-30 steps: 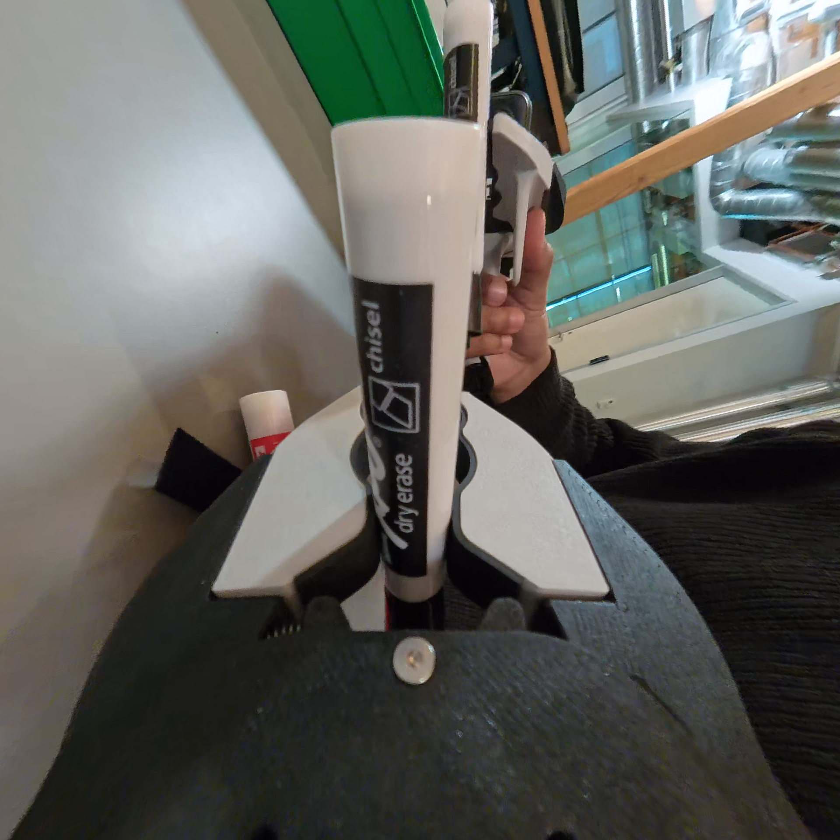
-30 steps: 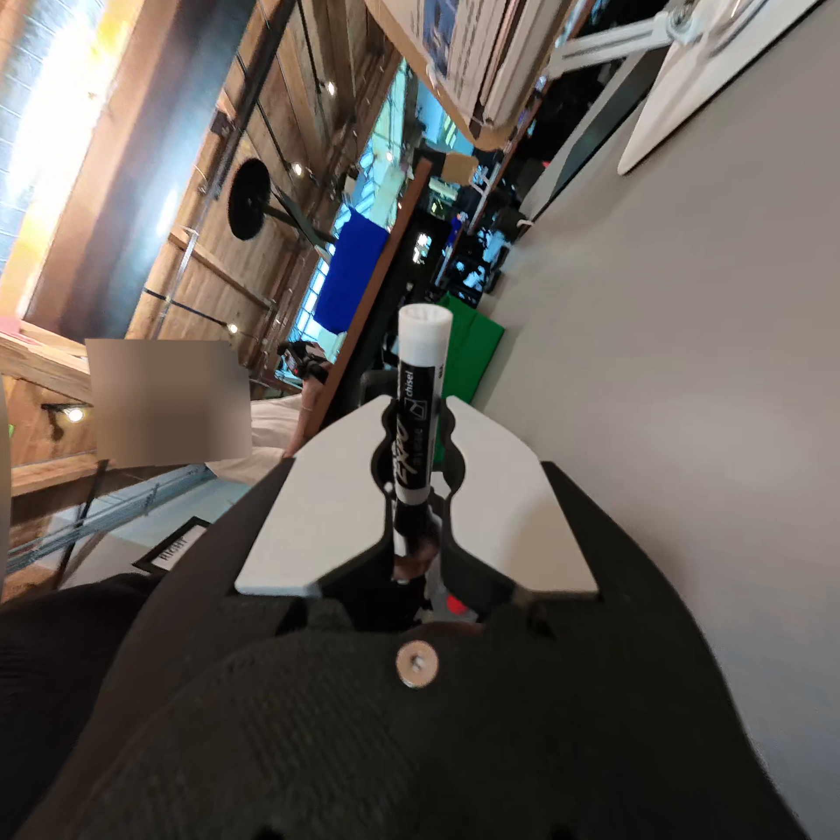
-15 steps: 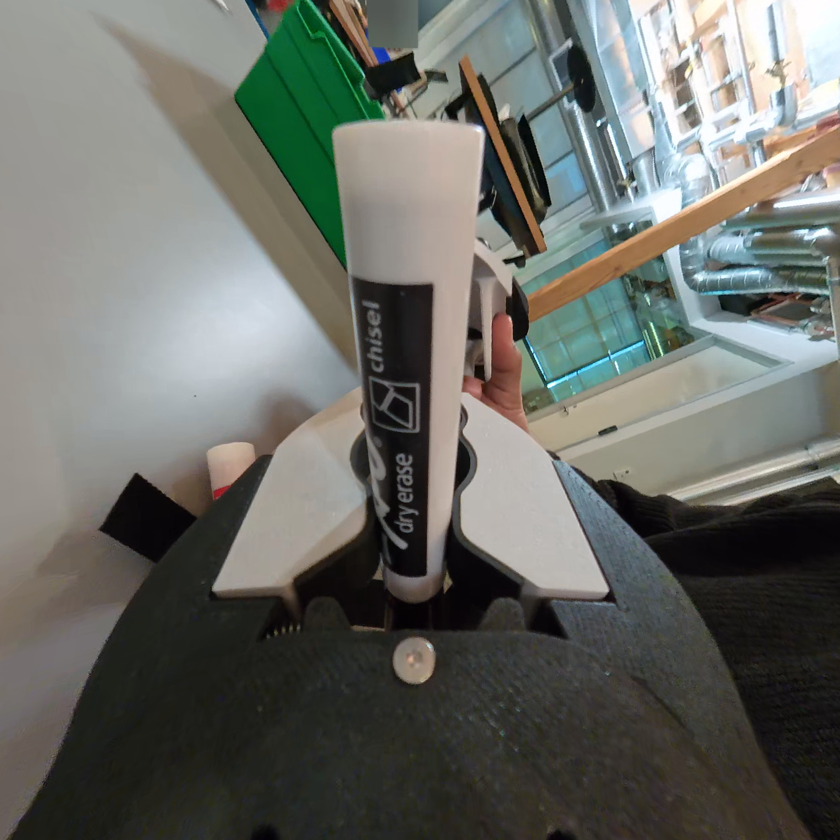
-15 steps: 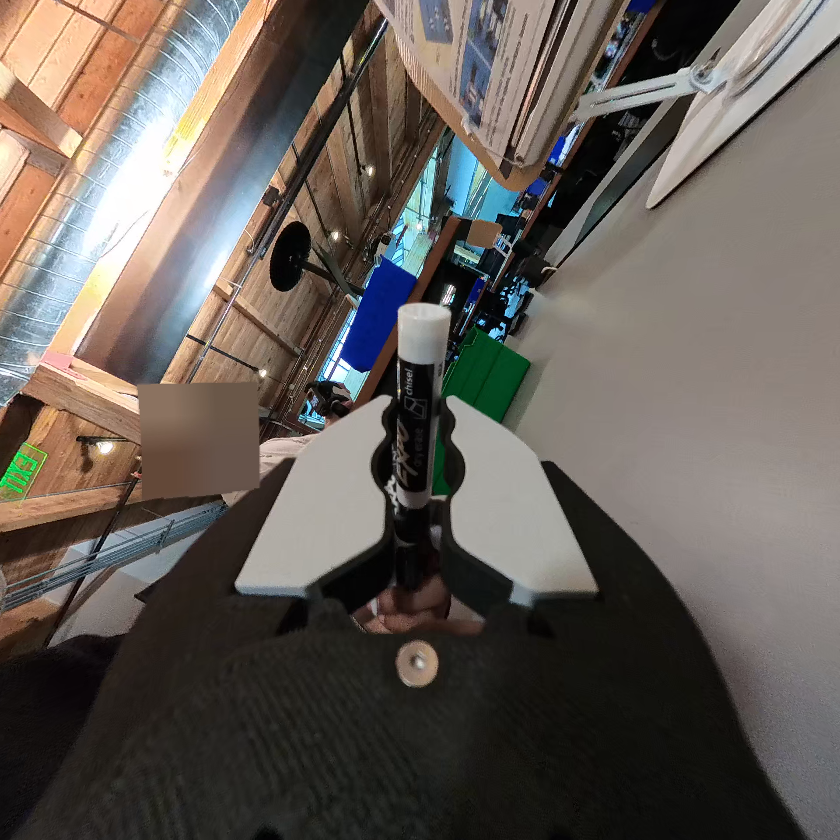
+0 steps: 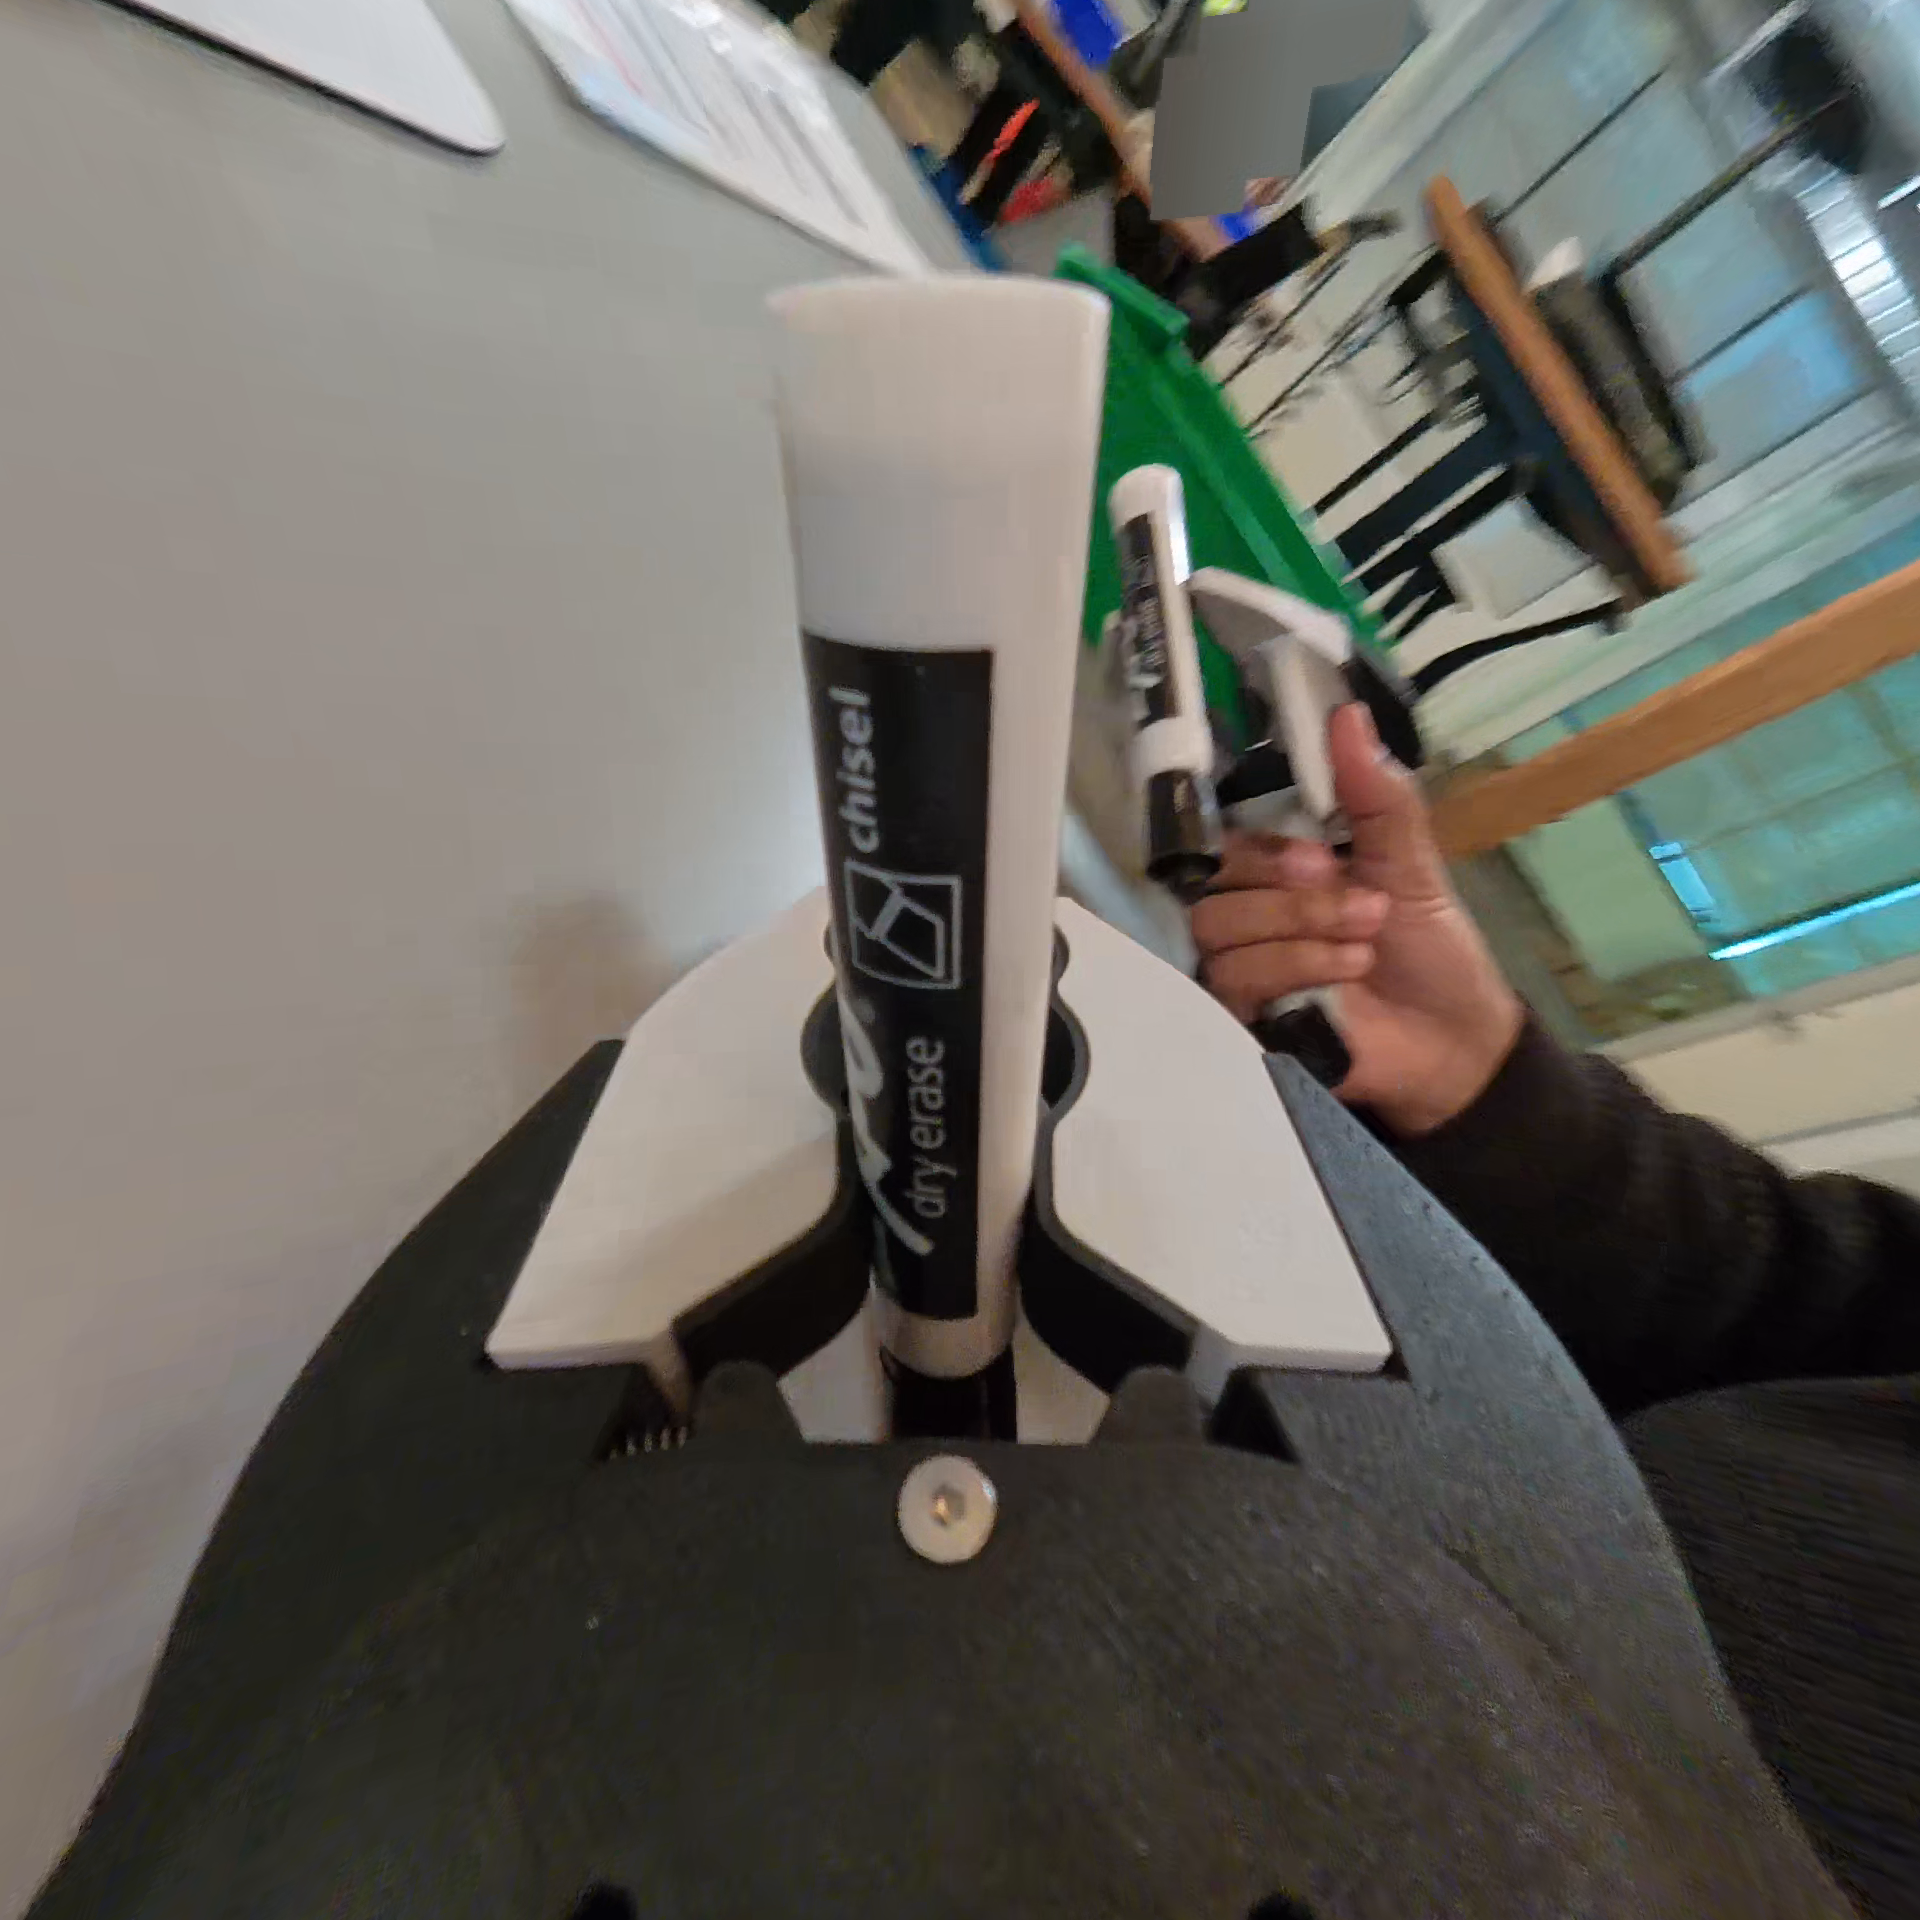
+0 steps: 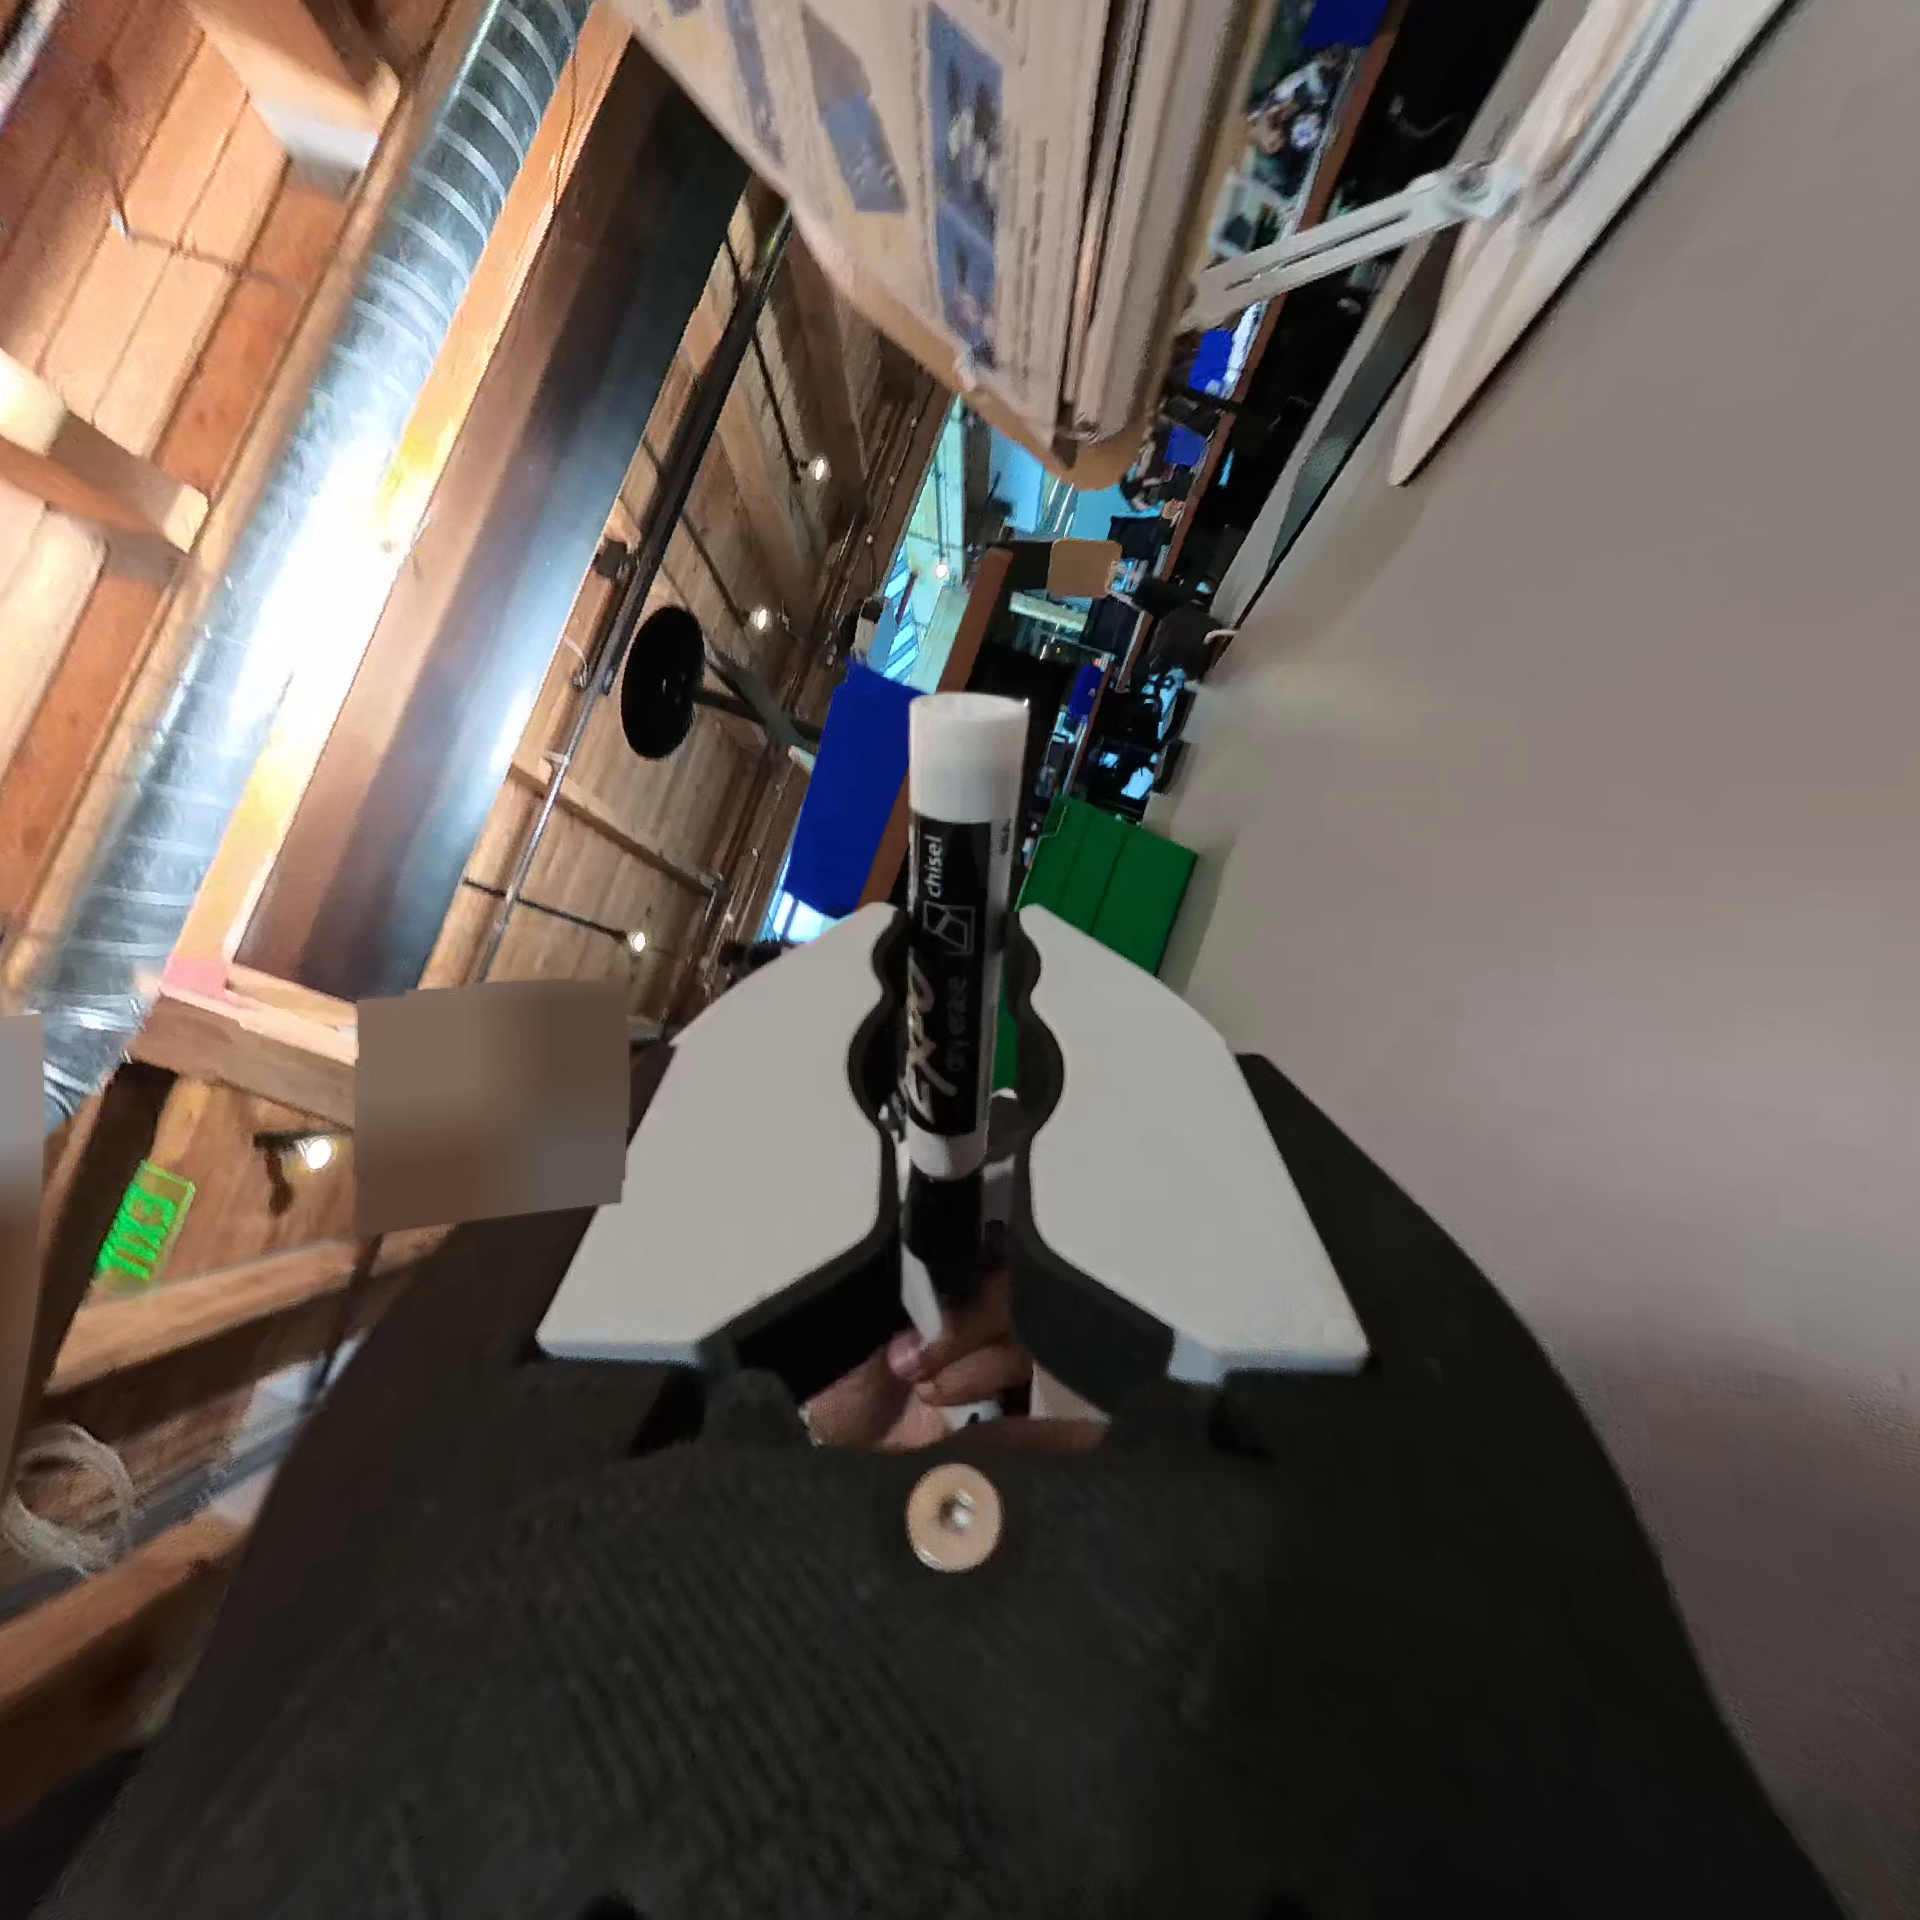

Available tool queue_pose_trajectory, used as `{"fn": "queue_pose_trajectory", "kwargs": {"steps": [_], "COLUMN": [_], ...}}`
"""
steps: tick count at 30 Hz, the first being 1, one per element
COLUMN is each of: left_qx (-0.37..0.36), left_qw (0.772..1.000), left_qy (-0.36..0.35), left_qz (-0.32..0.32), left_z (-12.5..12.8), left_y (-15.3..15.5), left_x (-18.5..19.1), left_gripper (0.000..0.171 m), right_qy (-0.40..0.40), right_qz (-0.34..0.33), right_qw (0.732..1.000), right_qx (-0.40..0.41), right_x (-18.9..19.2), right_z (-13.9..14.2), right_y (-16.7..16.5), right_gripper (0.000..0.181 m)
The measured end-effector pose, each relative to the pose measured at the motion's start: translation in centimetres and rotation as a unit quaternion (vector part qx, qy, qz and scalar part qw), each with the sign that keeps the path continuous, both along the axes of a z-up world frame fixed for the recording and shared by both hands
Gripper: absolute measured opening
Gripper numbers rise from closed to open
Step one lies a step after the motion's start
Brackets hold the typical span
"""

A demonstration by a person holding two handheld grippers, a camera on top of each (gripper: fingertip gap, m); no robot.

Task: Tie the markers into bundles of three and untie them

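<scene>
We count two markers, one per gripper: our left gripper (image 5: 940,997) pinches a marker (image 5: 925,790) lengthwise above the table (image 5: 364,623), and to its right our right gripper (image 6: 951,997), gripped by a hand (image 5: 1361,956), clamps the second marker (image 6: 951,966), both pointing away.

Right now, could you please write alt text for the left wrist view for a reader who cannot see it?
The left hand-held gripper is shut on a white dry-erase marker that points away from the camera, above a grey table. To the right, a hand holds the right hand-held gripper, which grips a second marker, with a green bin behind.
</scene>
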State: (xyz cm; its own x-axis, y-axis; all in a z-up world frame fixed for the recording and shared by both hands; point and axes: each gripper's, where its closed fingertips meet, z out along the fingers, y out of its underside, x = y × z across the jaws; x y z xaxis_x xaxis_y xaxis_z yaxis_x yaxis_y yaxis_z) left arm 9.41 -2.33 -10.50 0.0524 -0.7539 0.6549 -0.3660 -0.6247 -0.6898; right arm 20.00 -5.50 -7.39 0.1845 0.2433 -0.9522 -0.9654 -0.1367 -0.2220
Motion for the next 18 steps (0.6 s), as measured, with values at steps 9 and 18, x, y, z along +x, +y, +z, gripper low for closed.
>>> {"fn": "queue_pose_trajectory", "kwargs": {"steps": [9,18], "left_qx": [0.154,0.158], "left_qw": [0.953,0.95], "left_qy": [0.258,0.265], "left_qz": [-0.047,-0.044], "left_z": [-7.4,-7.7], "left_y": [2.2,2.8], "left_x": [-4.1,-3.7], "left_gripper": [0.033,0.033], "right_qy": [-0.097,-0.152], "right_qz": [0.012,0.0], "right_qw": [0.984,0.965], "right_qx": [-0.15,-0.213], "right_x": [0.5,1.4], "right_z": [-5.1,-7.8], "right_y": [1.1,0.8], "right_gripper": [0.017,0.018]}}
